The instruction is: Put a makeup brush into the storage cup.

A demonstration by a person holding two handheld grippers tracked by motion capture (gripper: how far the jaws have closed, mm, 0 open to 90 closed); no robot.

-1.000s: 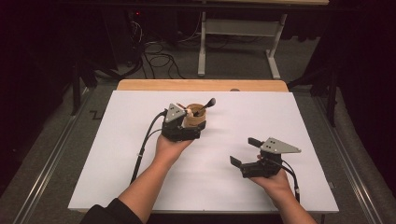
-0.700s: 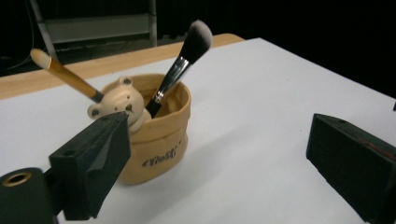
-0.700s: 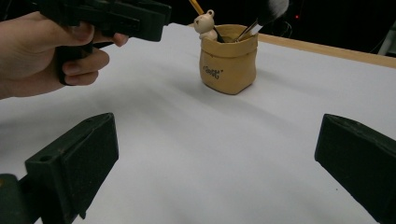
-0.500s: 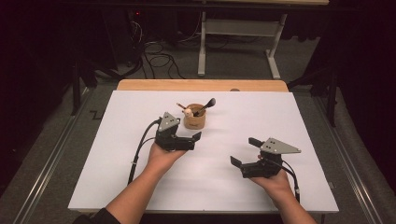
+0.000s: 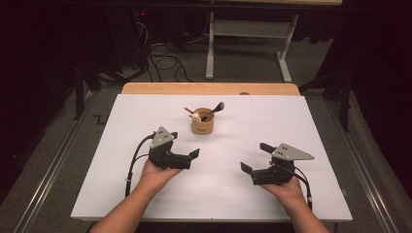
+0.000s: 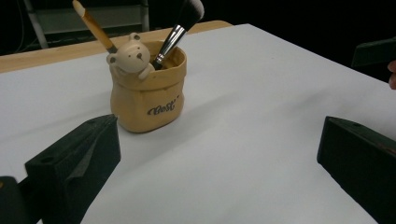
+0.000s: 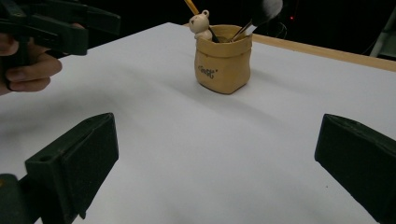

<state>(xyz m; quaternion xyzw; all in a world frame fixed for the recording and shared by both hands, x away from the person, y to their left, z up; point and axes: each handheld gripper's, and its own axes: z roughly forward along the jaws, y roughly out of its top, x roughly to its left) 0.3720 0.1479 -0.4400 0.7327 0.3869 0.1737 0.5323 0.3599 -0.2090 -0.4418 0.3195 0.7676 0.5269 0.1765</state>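
Observation:
A tan pouch-shaped cup (image 5: 202,124) with a small bear figure on its rim stands upright on the white sheet, at the middle toward the far side. It holds a dark-bristled brush (image 5: 217,108) and an orange-handled stick (image 5: 188,110). My left gripper (image 5: 184,144) is a short way in front and left of the cup, apart from it. Its jaws have just been opening and stand open with nothing between them. In the left gripper view the cup (image 6: 147,95) stands beyond the left jaw. My right gripper (image 5: 255,157) is open and empty at the front right. In the right gripper view the cup (image 7: 223,58) is farther off.
The white sheet (image 5: 301,121) covers the table, and a strip of wood (image 5: 209,88) shows along its far edge. Past the table lie cables (image 5: 165,63) on the floor and a pale metal frame (image 5: 248,29). Each gripper's cable trails back toward the front edge.
My left gripper was at the cup a second ago and has drawn back toward the front and left, leaving the cup standing. Its jaws are wider. The right gripper has not moved.

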